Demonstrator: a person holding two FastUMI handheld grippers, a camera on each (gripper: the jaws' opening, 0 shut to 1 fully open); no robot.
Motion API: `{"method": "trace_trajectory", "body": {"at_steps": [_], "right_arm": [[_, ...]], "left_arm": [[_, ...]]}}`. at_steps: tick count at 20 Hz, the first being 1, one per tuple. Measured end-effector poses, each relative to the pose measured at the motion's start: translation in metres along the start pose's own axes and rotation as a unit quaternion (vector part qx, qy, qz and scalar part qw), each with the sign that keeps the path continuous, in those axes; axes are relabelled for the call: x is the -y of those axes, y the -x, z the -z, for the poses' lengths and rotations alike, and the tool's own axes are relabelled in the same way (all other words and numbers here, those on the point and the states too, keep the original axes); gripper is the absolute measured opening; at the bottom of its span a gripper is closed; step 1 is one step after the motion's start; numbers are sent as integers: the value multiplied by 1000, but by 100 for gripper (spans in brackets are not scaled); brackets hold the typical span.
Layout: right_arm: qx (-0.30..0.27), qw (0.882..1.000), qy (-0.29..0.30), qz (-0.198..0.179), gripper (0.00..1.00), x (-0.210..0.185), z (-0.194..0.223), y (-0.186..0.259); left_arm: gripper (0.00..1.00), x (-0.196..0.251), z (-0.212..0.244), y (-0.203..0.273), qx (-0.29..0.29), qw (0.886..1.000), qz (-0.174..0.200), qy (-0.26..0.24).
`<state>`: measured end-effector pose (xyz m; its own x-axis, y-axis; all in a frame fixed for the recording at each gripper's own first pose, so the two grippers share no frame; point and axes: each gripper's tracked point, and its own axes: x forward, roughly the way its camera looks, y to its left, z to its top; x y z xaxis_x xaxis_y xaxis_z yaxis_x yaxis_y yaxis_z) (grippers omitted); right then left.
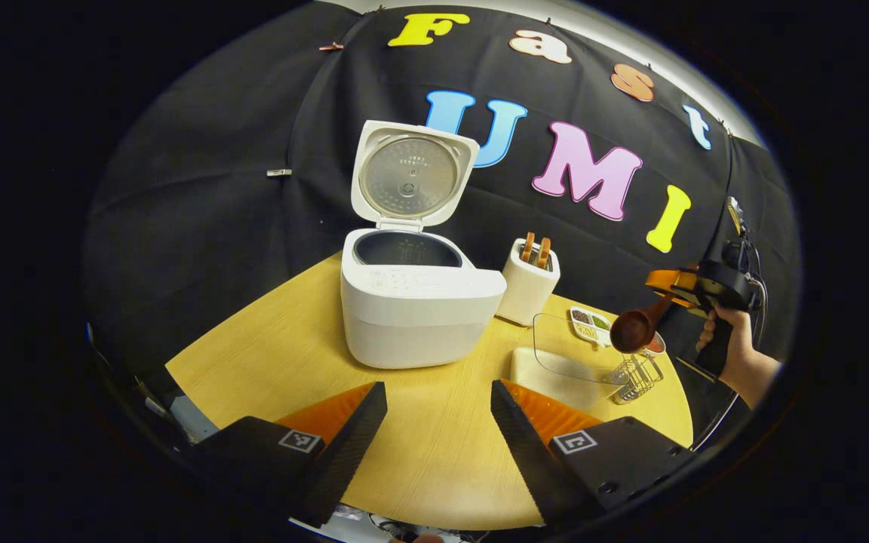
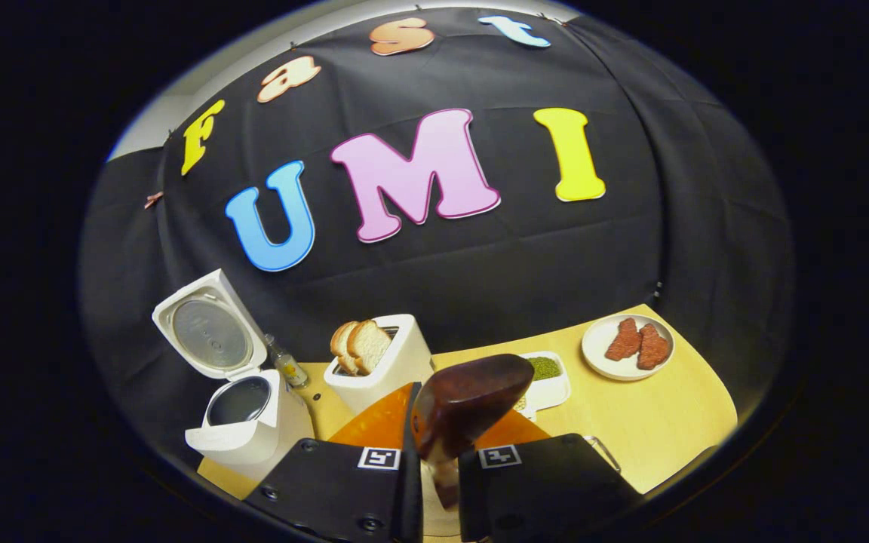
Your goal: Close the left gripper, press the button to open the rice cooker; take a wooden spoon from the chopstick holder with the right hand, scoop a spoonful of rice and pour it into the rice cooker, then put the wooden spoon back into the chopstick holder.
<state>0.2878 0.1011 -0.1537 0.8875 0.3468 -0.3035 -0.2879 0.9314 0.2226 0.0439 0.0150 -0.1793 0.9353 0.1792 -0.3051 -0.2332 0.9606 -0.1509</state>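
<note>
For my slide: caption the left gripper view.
Rice cooker open; right gripper holds wooden spoon above chopstick holder.

We see a white rice cooker (image 1: 419, 309) with a silvery inner lid and dark grey pot, sitting on a pale yellow wood-grain worktop (image 1: 434, 445). Beside it we have a white toaster (image 1: 526, 283) holding golden-brown bread. The wooden spoon (image 2: 468, 400) shows a deep reddish-brown gloss. Over on a white plate (image 2: 600, 354) we spot two reddish-brown pieces, and a white tray (image 2: 555, 391) carries green grains.
</note>
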Motion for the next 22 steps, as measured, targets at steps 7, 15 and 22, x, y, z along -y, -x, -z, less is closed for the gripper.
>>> {"method": "trace_trajectory", "body": {"at_steps": [7, 15, 22], "right_arm": [[-18, 997, 74, 18, 23, -7, 67, -39], [-34, 994, 90, 46, 23, -14, 120, -51], [-76, 997, 13, 7, 23, -78, 147, -43]], "left_arm": [[96, -19, 14, -29, -29, 999, 13, -13], [96, -43, 32, -39, -48, 998, 6, 35], [96, -68, 42, -32, -57, 996, -16, 68]]}}
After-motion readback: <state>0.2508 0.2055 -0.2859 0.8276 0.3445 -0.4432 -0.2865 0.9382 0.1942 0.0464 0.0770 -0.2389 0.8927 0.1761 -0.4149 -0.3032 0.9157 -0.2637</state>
